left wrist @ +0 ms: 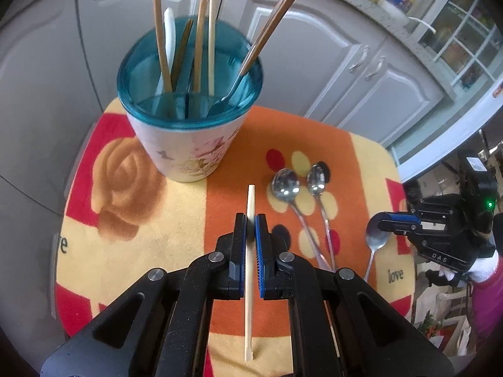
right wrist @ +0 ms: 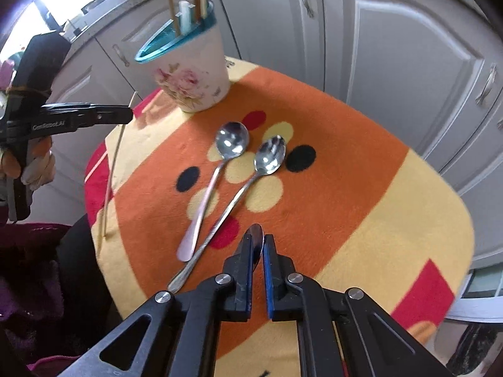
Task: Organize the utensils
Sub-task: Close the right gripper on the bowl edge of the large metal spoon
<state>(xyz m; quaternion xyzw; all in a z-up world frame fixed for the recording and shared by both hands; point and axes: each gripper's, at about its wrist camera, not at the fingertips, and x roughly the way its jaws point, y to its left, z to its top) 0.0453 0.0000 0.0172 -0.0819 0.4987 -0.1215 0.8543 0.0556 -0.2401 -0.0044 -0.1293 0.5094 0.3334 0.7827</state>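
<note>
The counter (right wrist: 361, 188) carries a fleece cover in orange, yellow and red with dots and a rose print, and stands before grey cabinet doors (right wrist: 393, 62). At its far side stands the utensil cup (left wrist: 188, 119), white with a flower print and a teal inner wall, upright and already holding several long utensils, among them wooden-coloured handles and a white one, all leaning against the rim. The left gripper (left wrist: 251, 220) is clenched on a cream chopstick (left wrist: 250, 282), gripping it near the upper end; the stick's lower tip reaches toward the cover near the counter's near edge. The right gripper (right wrist: 257, 242) is clamped edgewise on the bowl of a steel spoon (left wrist: 375, 245), its handle running back toward the near edge; whether that spoon is raised off the cover cannot be told. Two more steel spoons lie flat on the cover between the two grippers, just beside each other: a round-bowled spoon (right wrist: 220, 163) and a slimmer oval-bowled spoon (right wrist: 251, 176), bowls pointing toward the cup.
</note>
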